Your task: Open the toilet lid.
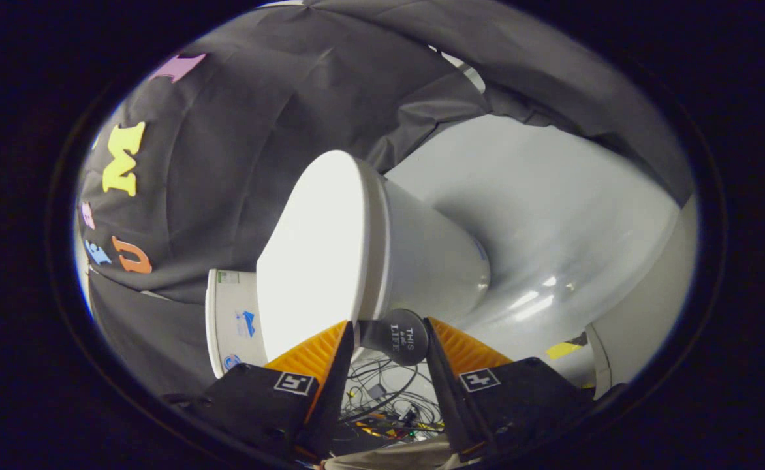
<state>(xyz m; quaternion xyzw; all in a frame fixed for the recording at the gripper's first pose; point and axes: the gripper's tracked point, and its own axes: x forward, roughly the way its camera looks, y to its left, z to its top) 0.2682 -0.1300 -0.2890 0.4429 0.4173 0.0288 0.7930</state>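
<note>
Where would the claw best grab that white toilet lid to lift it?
Probably at the round dark knob fixed at the front edge of the toilet lid, coming at it head-on. The knob juts out from the thin rim, giving two sides to pinch. It already sits between the open fingers of the claw.

I get strong glare on the lid [314, 254], blown to flat white. Soft streaks of reflected light sit on the grey floor [539, 215]. The cloth wall stays dim. Fisheye bending curves everything toward the rim, and the gripper [388, 339] fingers look slightly soft up close.
</note>
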